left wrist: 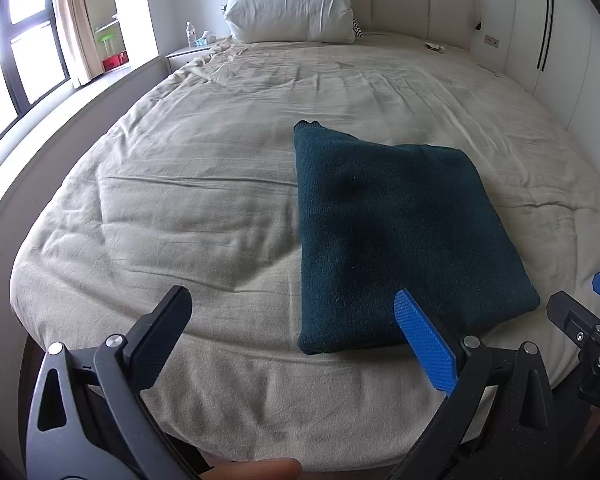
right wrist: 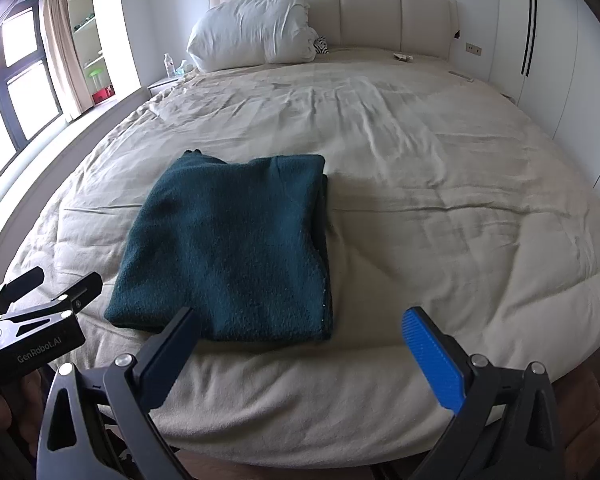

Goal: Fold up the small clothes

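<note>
The left gripper hangs above the near edge of the bed, its two fingers spread wide and holding nothing; the black finger sits over bare sheet and the blue finger overlaps the near edge of the sweater in the view, though whether it touches the knit cannot be told. The right gripper is also spread wide and empty, its black finger showing in front of the sweater's near edge and its blue finger over bare sheet to the right. In the right wrist view the left gripper appears at the lower left, just beside the sweater's near left corner.

The dark green sweater lies folded into a rough rectangle, flat on the beige cover, close to the foot of the bed. Its long axis runs away from the grippers toward the headboard, leaning slightly. The right side shows stacked layers along a straight edge; the far left corner ends in a small point of fabric sticking out.

Bare, lightly wrinkled cover surrounds the sweater on every side, with wide room to the left, right and beyond. Farther off, a white pillow leans against the padded headboard. A bottle stands on the nightstand by the window, and white wardrobe doors line the right wall.
</note>
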A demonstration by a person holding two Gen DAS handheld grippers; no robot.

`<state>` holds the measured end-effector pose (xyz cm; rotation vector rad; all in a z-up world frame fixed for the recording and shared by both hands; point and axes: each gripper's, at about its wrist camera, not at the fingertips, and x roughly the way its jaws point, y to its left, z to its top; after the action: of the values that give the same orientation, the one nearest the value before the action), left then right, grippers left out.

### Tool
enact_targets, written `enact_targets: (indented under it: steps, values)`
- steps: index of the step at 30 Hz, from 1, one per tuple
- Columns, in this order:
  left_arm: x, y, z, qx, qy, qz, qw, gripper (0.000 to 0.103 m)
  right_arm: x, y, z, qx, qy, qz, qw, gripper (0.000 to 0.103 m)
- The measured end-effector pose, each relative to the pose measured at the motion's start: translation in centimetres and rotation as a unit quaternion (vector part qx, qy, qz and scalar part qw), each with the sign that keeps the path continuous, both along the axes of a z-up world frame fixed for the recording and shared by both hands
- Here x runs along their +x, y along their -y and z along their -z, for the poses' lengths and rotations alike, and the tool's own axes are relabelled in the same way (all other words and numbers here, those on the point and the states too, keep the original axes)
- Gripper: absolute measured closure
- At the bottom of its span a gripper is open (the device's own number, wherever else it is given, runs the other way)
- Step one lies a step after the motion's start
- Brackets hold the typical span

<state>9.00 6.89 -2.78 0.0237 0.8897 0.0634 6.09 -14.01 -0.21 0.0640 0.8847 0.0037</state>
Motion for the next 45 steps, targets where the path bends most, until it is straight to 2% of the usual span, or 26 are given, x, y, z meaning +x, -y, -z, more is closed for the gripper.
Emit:
enact_targets:
  steps: [45]
  values:
    - [-0.02, -0.01, 0.00, 0.000, -0.001, 0.000, 1.0000, 0.000, -0.09, 0.06, 0.23, 0.002, -0.003, -0.001, 1.000, 0.000]
